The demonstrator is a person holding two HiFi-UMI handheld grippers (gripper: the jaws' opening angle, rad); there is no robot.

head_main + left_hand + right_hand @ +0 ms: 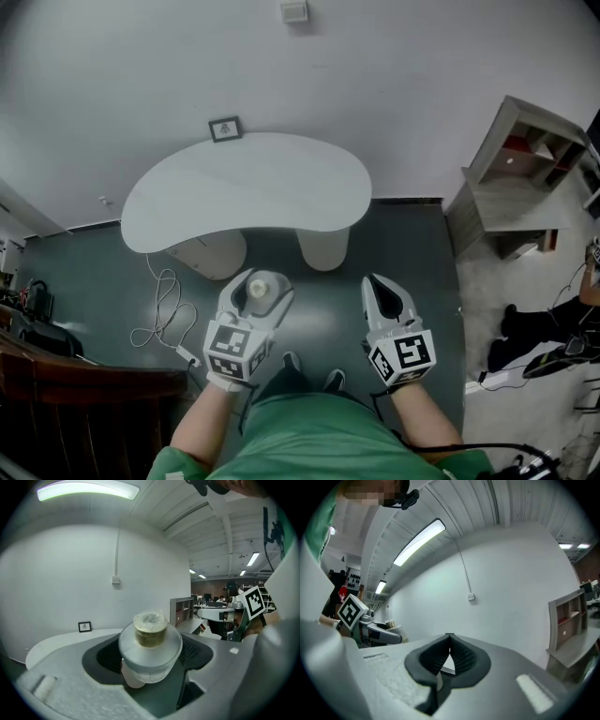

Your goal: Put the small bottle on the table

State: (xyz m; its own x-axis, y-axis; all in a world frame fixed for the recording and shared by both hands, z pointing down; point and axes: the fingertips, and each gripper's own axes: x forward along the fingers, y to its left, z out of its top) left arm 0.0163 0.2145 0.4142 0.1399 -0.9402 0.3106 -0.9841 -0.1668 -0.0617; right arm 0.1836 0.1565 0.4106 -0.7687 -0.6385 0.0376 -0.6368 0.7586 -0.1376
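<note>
The left gripper (258, 302) clamps the small bottle (150, 648) upright at frame centre, likely to carry it to the white table (253, 192) above. The right gripper (379, 286) is closed and empty.

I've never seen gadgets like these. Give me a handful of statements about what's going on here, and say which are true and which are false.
1. The left tongs grip a small bottle. True.
2. The small bottle already stands on the white table. False: it is held in the left tongs, short of the table.
3. The right tongs are closed with nothing between them. True.
4. The white table is crowded with dishes. False: only a framed picture shows, at its far edge.
</note>
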